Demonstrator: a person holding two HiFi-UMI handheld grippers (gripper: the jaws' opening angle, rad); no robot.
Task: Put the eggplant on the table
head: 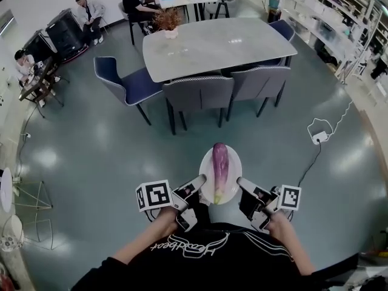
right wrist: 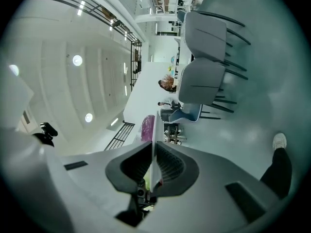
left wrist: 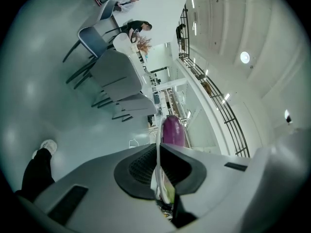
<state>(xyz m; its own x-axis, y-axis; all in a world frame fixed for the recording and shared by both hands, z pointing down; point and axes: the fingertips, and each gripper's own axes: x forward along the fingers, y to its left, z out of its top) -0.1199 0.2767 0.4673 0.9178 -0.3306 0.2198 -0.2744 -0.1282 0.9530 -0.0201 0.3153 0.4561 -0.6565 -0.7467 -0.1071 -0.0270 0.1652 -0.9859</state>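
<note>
A purple eggplant [head: 219, 167] with a green stem end lies lengthwise on a white plate [head: 236, 162], held in front of the person's body above the floor. My left gripper [head: 198, 181] is shut on the plate's left rim, and my right gripper [head: 241, 183] is shut on its right rim. In the left gripper view the plate [left wrist: 157, 152] shows edge-on between the pads of the gripper [left wrist: 158, 171], with the eggplant [left wrist: 172, 130] beyond. The right gripper view shows the same: plate [right wrist: 153, 140], gripper [right wrist: 153, 169], eggplant [right wrist: 147, 126]. The grey table [head: 218, 44] stands ahead.
Two grey chairs [head: 197, 93] [head: 257, 80] stand along the table's near side and a blue chair [head: 124, 80] at its left end. A potted plant [head: 168, 22] sits on the table. A white cable with a power strip [head: 319, 135] lies on the floor at right. People sit at the back left.
</note>
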